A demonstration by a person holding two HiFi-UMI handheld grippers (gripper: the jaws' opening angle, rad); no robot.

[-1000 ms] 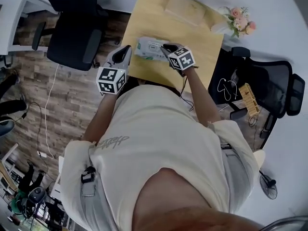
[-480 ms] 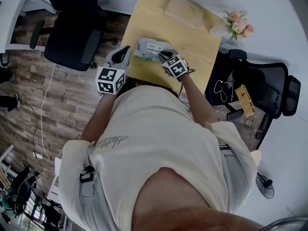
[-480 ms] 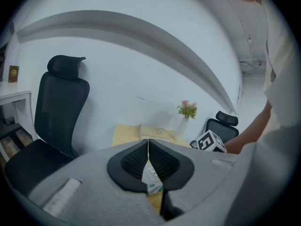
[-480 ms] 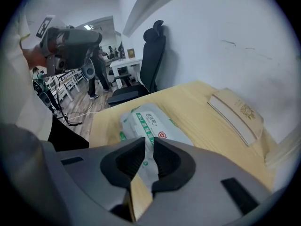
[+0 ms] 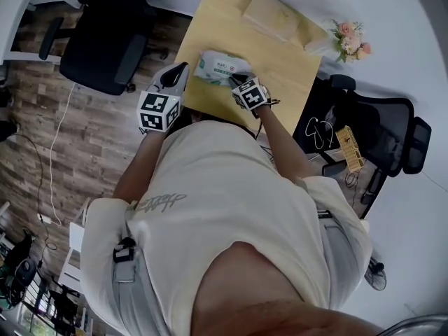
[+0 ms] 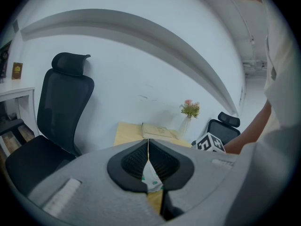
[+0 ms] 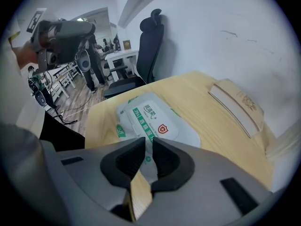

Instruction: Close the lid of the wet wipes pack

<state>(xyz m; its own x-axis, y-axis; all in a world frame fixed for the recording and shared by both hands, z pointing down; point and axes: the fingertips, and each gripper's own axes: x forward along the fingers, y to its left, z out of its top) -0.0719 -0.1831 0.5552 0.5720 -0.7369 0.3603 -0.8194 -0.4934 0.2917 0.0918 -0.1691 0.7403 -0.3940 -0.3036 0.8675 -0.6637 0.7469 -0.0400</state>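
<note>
Wet wipes pack (image 5: 222, 67) flat on table (image 5: 280, 54), lid closed.

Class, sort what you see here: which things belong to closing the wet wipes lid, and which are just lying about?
Belongs to the job:
- wet wipes pack
- right gripper
- left gripper
- table

Just lying about:
- flat wooden piece
- flowers
- black office chair
- second chair

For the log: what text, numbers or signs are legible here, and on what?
"75%": green band on the wet wipes pack.
Chinese characters beside it: too blurred to read.
Red shield sign: on the same pack, no words.
Script print on the shirt: unreadable.
Emblem on the wooden box: too small.
</note>
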